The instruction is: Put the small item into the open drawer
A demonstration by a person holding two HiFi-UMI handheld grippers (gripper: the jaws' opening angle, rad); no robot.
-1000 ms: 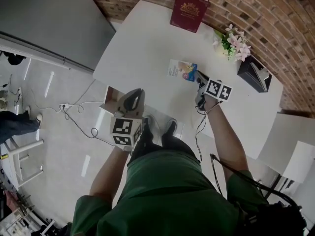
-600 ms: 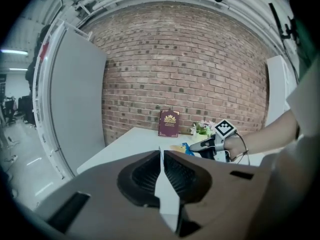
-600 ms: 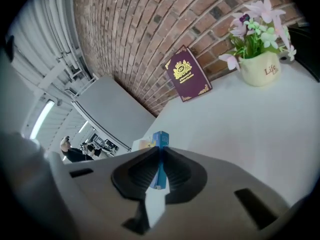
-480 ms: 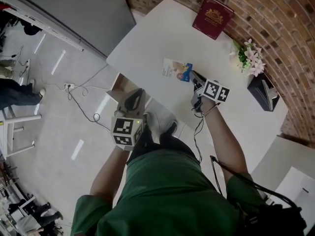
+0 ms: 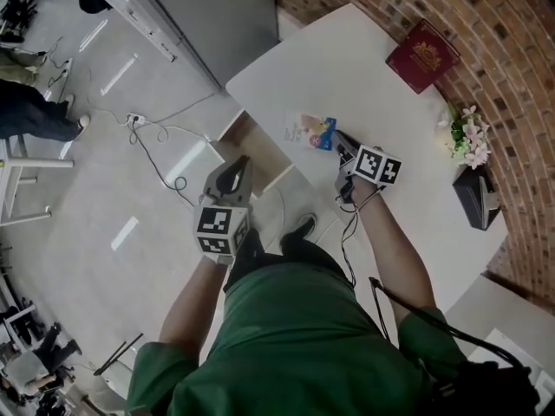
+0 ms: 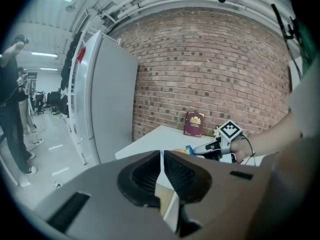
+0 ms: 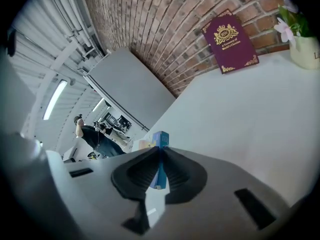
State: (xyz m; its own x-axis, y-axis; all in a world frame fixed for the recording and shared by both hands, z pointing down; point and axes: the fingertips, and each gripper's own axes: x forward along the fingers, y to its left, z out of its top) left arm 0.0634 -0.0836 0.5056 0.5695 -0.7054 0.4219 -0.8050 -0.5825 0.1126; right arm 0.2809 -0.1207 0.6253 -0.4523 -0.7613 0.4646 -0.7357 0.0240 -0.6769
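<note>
We held the small item (image 5: 310, 130), a flat white-and-blue packet, clamped edge-on between the jaws of the right gripper (image 5: 337, 138), over the white table (image 5: 364, 68) near its edge. The open drawer (image 5: 253, 146) lay at the item's eight o'clock. Our left gripper (image 5: 234, 165), jaws pressed together on nothing, hung at the drawer's seven o'clock. A red book (image 5: 422, 55) stood at the item's two o'clock.

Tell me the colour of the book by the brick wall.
The book is maroon with gold print, clearest in the right gripper view.
</note>
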